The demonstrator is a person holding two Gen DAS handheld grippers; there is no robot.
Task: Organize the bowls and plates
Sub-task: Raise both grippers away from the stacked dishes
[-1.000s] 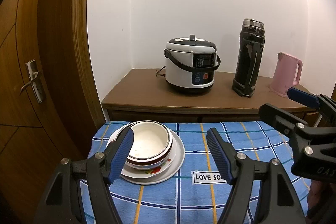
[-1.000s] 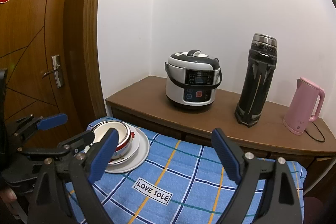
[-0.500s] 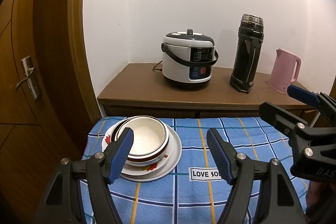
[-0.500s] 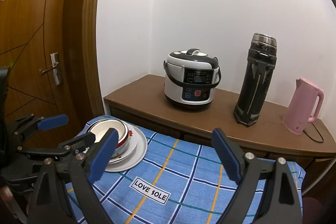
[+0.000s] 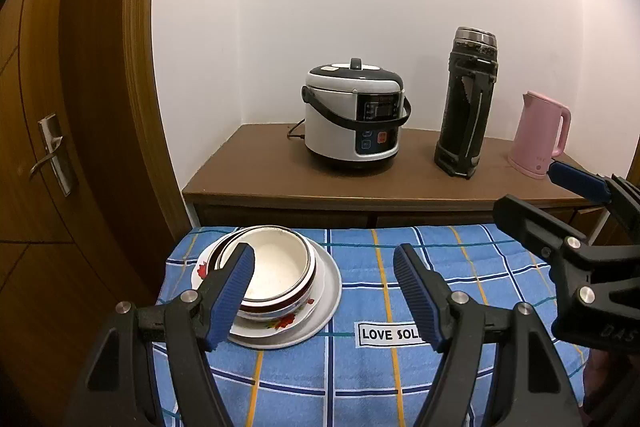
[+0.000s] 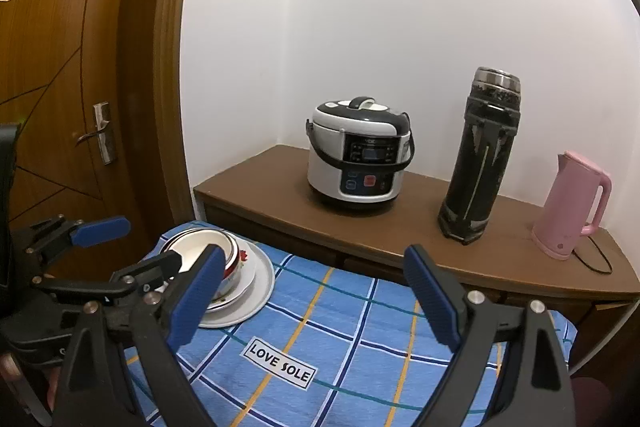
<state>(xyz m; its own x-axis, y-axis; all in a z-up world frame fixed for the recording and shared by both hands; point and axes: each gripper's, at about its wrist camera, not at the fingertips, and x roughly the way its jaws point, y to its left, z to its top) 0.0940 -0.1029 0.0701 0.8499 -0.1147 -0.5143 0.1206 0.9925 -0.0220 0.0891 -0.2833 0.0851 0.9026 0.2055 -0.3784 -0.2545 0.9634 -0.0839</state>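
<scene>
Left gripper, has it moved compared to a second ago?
Yes. In its own view the rice cooker and bowl stack slid rightward, so the left gripper swung left, jaws open.

White bowls point(image 5: 276, 269) nested, perhaps two, on stacked plates point(image 5: 324, 301).

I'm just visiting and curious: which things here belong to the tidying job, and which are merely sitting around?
Part of the job:
bowls, nested
plates beneath them

Just sitting around:
rice cooker
black flask
pink kettle
checked tablecloth
</scene>
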